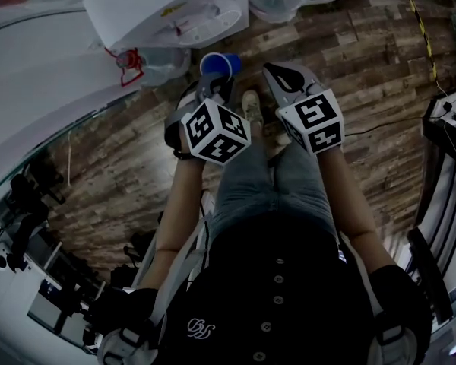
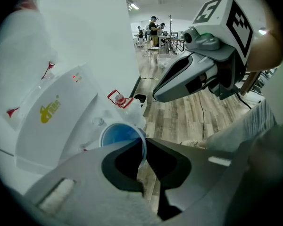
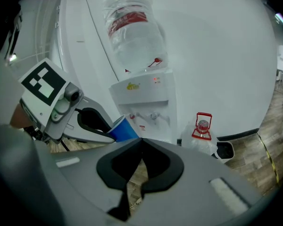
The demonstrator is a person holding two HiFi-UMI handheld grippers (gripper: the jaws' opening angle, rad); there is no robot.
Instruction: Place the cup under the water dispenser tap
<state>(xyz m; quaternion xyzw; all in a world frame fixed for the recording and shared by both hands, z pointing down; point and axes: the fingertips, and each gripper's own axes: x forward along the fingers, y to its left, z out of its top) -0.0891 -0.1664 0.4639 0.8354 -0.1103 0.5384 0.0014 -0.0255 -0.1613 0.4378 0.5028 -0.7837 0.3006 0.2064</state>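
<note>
Grey left gripper (image 1: 213, 84) and right gripper (image 1: 273, 70), marker cubes (image 1: 216, 131), jeans (image 1: 262, 181), dark buttoned shirt (image 1: 277, 295)

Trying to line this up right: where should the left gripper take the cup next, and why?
Probably forward toward the water dispenser's taps: the left gripper pinches the blue cup by its rim, and the cup is not yet under them.

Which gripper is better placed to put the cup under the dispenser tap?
Left: the left gripper holds the blue cup by its rim, facing the water dispenser; the right gripper is shut, empty.
</note>
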